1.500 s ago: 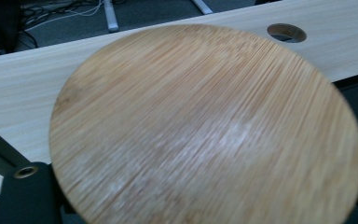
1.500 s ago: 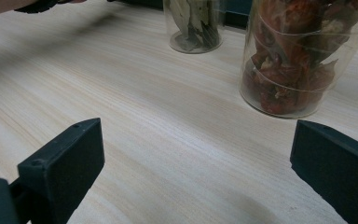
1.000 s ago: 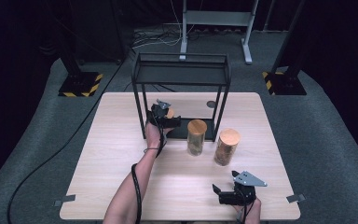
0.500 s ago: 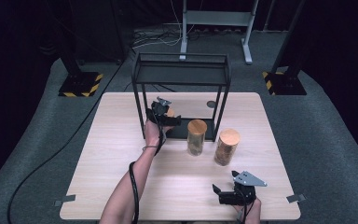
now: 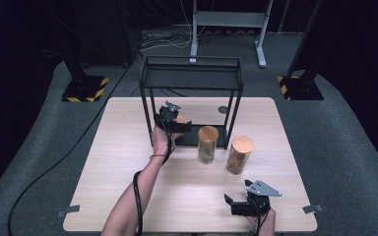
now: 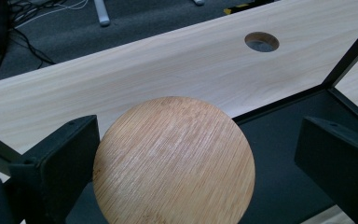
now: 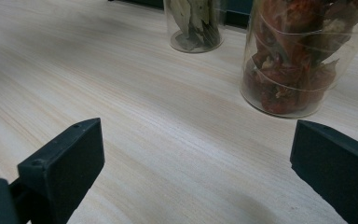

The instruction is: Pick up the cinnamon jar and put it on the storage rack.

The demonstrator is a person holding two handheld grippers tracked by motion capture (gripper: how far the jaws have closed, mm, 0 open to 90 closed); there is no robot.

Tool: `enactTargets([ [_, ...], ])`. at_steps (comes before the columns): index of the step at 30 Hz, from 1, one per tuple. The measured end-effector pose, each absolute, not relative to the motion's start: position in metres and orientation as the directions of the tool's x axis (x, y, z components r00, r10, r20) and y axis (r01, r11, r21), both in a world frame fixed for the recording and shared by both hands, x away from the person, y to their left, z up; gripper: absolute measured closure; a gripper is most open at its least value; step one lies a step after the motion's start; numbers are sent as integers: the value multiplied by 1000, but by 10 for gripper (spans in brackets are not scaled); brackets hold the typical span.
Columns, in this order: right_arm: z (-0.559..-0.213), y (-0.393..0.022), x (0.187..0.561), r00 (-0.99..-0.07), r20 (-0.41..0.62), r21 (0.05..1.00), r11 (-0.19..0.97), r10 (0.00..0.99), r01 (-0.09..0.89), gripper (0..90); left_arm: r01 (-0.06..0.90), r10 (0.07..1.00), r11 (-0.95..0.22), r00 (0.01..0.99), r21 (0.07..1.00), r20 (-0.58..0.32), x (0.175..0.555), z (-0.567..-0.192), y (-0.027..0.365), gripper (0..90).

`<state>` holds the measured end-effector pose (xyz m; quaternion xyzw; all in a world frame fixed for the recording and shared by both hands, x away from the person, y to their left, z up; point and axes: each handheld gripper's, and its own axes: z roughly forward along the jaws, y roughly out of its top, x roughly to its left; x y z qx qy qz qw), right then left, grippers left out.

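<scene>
Writing: no brand, label or lettering can be read on any jar or on the rack.
Jars: three glass jars with round wooden lids, all standing upright, long axis vertical.
Jar in hand's reach: the wooden-lidded jar (image 6: 174, 161) stands on the black lower shelf (image 6: 289, 177) of the black wire rack (image 5: 192, 78), lid facing up.
Left gripper (image 5: 172, 120): reaches into the rack over that jar; its jaws have just been opening and stand wide, the lid between them, the left jaw just beside the lid's rim, the right jaw well apart from it.
Bay-leaf jar (image 5: 207, 144): on the table just in front of the rack.
Dried-chilli jar (image 5: 239, 155): just beside the bay-leaf jar, to its right.
Right gripper (image 5: 241, 204): low over the table's (image 5: 128, 196) near edge, jaws wide with nothing between them, pointing toward the two front jars.
Table hole (image 6: 261, 41): one round hole, behind the rack.
</scene>
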<state>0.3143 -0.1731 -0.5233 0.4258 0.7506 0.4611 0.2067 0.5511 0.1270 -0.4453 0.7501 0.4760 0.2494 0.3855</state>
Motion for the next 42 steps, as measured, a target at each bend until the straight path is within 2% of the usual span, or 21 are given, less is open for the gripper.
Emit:
enactTargets([
  [13,-523,-173,314,-550,79,868,214,831,447,22,467,897,-271,440,842,45,530,-443,131,0],
  [30,-523,-172,315,-549,77,867,217,832,449,22,391,856,-317,511,864,82,490,-442,141,0],
  [42,-523,-172,315,-549,76,865,219,833,452,22,380,829,-344,552,859,88,463,-444,155,0],
])
